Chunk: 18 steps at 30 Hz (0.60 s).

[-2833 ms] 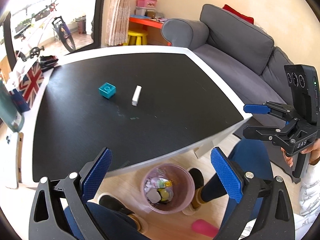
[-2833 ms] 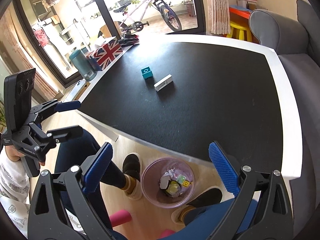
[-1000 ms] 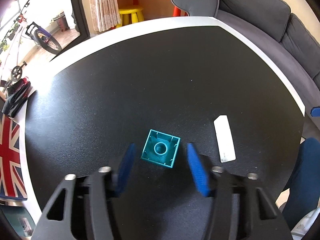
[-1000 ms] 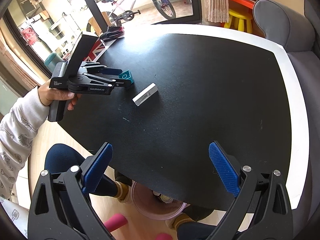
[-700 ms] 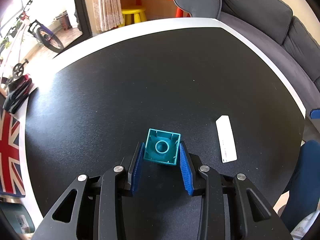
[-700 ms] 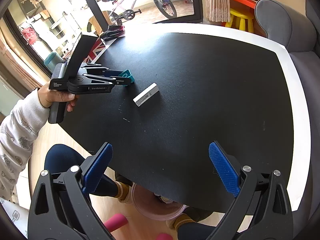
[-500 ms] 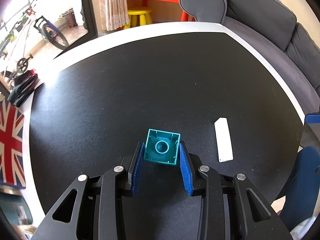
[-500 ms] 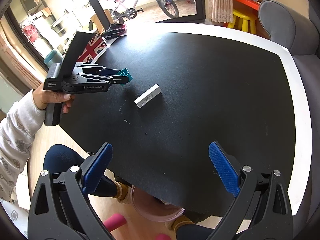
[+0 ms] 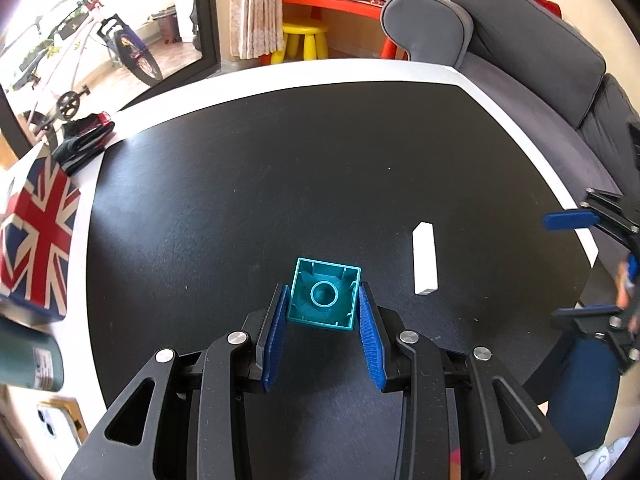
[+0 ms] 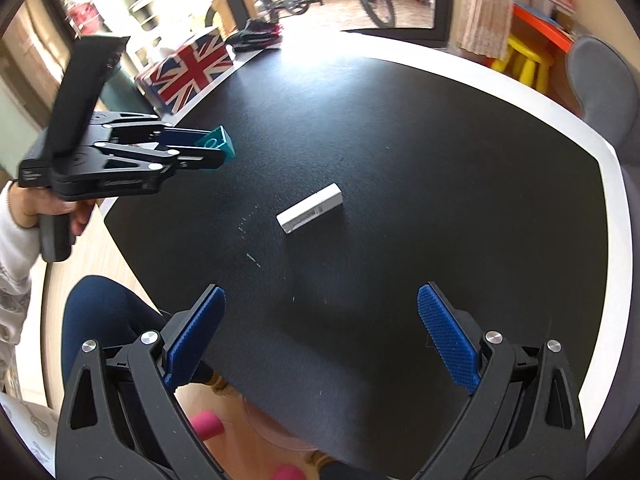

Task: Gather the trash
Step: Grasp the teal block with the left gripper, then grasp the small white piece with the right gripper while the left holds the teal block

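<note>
Between the two blue ribbed pads of the left gripper (image 9: 323,322) sits the small teal plastic block (image 9: 324,299), hollow side with its round tube facing the camera. Both pads press on its sides, so the fingers are clamped on it. From the right wrist view the block (image 10: 218,145) is seen at the tips of that gripper (image 10: 208,152), clear of the black table top (image 10: 440,200).

Just to the right of the left fingers, apart from them, the white oblong stick-shaped piece (image 9: 425,258) lies flat on the black surface. From the right wrist view it (image 10: 310,213) lies ahead of the right gripper (image 10: 320,336), whose fingers stand wide apart with nothing between them.

Around both pieces the black top is bare in every direction. Its white border (image 9: 520,132) runs on the far side and on the right. Beyond the right border is the grey fabric sofa (image 9: 540,64). On the left border, well apart from the fingers, stand the box with a Union Jack print (image 9: 38,236) and a dark green bottle (image 9: 28,354). Under the near edge, below the right fingers, the rim of a translucent pink bin (image 10: 276,434) shows partly.
</note>
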Motion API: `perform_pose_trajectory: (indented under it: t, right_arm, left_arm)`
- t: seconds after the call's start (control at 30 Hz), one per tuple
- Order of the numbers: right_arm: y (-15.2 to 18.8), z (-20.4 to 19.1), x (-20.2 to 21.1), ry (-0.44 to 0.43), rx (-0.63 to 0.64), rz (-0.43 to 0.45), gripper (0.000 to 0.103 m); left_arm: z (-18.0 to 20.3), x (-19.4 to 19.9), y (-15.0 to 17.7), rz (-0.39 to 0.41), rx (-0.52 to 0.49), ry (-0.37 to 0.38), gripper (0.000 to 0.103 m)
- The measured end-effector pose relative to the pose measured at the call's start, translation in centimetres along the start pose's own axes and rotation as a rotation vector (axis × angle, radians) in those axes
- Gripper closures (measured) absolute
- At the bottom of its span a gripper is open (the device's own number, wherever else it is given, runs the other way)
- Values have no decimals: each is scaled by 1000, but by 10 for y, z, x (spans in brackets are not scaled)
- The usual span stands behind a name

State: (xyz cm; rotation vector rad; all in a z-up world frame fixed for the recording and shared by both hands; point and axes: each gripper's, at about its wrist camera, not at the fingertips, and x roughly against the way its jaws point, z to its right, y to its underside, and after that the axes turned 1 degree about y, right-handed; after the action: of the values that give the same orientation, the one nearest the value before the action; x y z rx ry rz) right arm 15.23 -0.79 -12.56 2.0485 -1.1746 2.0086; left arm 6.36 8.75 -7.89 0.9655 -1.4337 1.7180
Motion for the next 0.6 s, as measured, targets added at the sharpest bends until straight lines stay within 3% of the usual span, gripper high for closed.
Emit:
perform_pose_trajectory:
  t: [0.3, 0.6]
  right_arm:
    - [-29, -9, -29, -43, 192, -37, 8]
    - [-48, -13, -66, -66, 305, -83, 8]
  left_arm:
    - [-8, 1, 4, 5, 20, 19, 69]
    - [-18, -2, 7, 4, 42, 22, 69]
